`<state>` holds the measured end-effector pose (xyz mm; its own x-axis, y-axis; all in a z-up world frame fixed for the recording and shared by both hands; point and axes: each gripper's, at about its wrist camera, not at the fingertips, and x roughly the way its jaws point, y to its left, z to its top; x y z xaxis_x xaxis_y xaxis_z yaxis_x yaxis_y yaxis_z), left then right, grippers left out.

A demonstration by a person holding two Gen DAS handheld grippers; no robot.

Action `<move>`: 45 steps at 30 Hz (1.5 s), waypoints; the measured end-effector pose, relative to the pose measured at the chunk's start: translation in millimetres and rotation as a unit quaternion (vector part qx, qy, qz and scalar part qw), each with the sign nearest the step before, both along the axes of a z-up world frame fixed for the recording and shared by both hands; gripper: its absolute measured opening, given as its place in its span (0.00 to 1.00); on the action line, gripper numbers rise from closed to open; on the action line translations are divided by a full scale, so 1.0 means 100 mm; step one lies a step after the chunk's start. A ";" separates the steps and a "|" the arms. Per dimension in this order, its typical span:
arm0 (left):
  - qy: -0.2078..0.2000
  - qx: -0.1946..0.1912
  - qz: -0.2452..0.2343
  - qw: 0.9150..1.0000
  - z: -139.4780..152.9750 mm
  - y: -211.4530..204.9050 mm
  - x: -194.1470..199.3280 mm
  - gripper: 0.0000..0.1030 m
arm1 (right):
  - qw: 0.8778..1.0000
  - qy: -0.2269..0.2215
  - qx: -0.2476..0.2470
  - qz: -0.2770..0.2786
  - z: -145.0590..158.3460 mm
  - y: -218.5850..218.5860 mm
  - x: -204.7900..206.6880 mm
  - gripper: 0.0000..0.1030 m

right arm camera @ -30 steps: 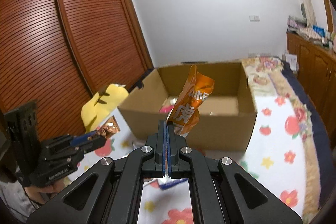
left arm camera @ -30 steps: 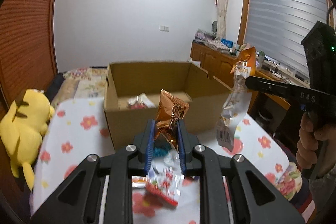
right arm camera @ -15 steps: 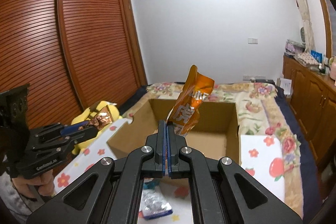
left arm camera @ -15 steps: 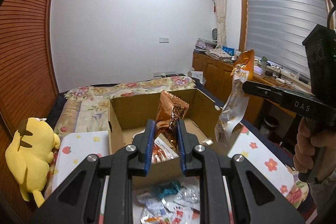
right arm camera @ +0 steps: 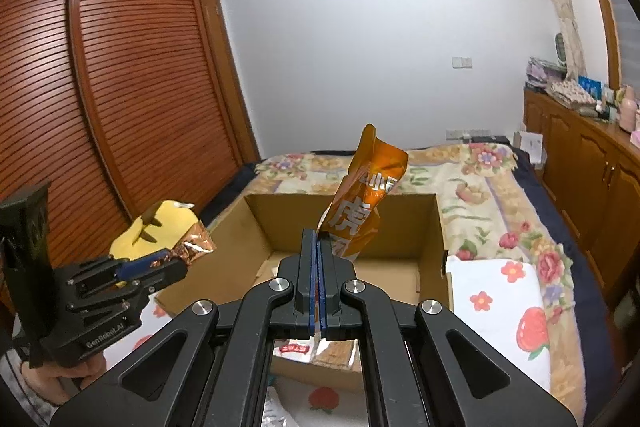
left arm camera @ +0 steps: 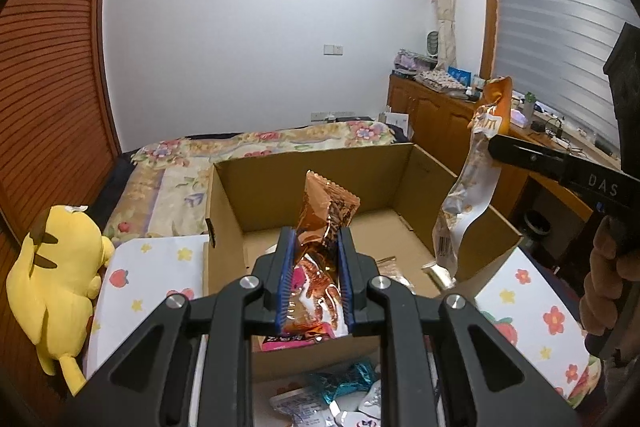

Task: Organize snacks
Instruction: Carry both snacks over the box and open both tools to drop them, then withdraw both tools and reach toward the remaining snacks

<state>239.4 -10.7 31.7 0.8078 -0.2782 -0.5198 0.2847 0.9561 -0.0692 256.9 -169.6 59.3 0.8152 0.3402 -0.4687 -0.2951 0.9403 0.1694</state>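
Since a second ago you have carried both packets forward, so the cardboard box, which then stood ahead with its front wall facing you, now lies open beneath them with its floor showing. Your left gripper is clamped on a copper foil packet over the box's near wall, hiding most of the pink packet below, while your right gripper is pinched tight on the lower end of an orange packet above the opening. Loose wrappers before the box are cut off by the gripper frame, and the yellow plush lies left of it.
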 end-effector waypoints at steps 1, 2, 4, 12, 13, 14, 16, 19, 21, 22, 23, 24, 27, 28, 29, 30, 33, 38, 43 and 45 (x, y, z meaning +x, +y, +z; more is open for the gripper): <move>0.005 -0.004 0.002 1.000 -0.02 0.00 0.04 0.17 | 1.000 0.002 -0.003 -0.003 -0.03 0.01 0.05 0.00; 0.009 -0.006 0.004 1.000 -0.03 0.00 0.07 0.17 | 1.000 0.006 -0.007 -0.006 -0.06 0.03 0.10 0.00; 0.016 -0.004 0.007 1.000 -0.06 -0.02 0.15 0.17 | 1.000 0.014 -0.011 -0.009 -0.11 0.06 0.19 0.00; 0.040 0.005 0.006 0.999 -0.19 -0.09 0.27 0.18 | 0.998 0.053 -0.037 -0.020 -0.46 0.19 0.40 0.00; 0.041 0.006 0.006 0.999 -0.21 -0.10 0.27 0.18 | 0.997 0.056 -0.039 -0.020 -0.49 0.20 0.41 0.00; 0.043 0.008 0.006 0.999 -0.23 -0.10 0.26 0.18 | 0.997 0.061 -0.045 -0.021 -0.54 0.20 0.42 0.00; 0.047 0.010 0.002 0.999 -0.26 -0.10 0.27 0.18 | 0.996 0.072 -0.049 -0.021 -0.63 0.20 0.43 0.00; 0.054 0.013 0.002 0.998 -0.29 -0.11 0.28 0.24 | 0.995 0.087 -0.051 -0.018 -0.73 0.21 0.44 0.00; 0.056 0.013 0.002 0.998 -0.30 -0.09 0.27 0.31 | 0.994 0.093 -0.055 -0.015 -0.78 0.21 0.43 0.00; 0.056 0.014 0.004 0.998 -0.31 -0.09 0.27 0.39 | 0.994 0.093 -0.054 -0.015 -0.78 0.21 0.43 0.00; 0.056 0.013 0.004 0.998 -0.31 -0.08 0.26 0.43 | 0.994 0.094 -0.052 -0.015 -0.78 0.20 0.43 0.00; 0.056 0.013 0.005 0.998 -0.31 -0.05 0.26 0.50 | 0.994 0.098 -0.049 -0.013 -0.79 0.19 0.43 0.00; 0.056 0.012 0.007 0.998 -0.29 -0.03 0.24 0.54 | 0.993 0.108 -0.055 -0.010 -0.82 0.21 0.43 0.05; 0.057 0.011 0.007 0.998 -0.29 -0.01 0.23 0.58 | 0.992 0.109 -0.060 -0.009 -0.83 0.22 0.42 0.07; 0.055 0.009 0.006 0.998 -0.29 0.00 0.22 0.61 | 0.992 0.110 -0.059 -0.008 -0.84 0.22 0.42 0.07; 0.051 0.008 0.006 0.999 -0.28 0.02 0.20 0.67 | 0.992 0.111 -0.058 -0.006 -0.85 0.22 0.41 0.07; 0.037 0.003 0.005 0.999 -0.26 0.06 0.14 0.85 | 0.992 0.115 -0.058 -0.002 -0.85 0.23 0.38 0.09; 0.024 -0.004 0.003 1.000 -0.20 0.13 0.01 0.86 | 0.994 0.103 -0.041 0.004 -0.76 0.17 0.24 0.21; 0.004 -0.005 -0.005 1.000 -0.15 0.17 -0.18 0.98 | 0.996 0.079 -0.025 0.023 -0.61 0.10 -0.05 0.35; -0.003 -0.001 -0.010 1.000 -0.15 0.18 -0.27 1.00 | 0.996 0.075 -0.019 0.033 -0.58 0.08 -0.17 0.43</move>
<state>212.7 7.4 16.5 0.8054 -0.2954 -0.5139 0.3047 0.9500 -0.0686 239.7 -161.6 0.8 0.7116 0.3697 -0.5975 -0.3302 0.9266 0.1802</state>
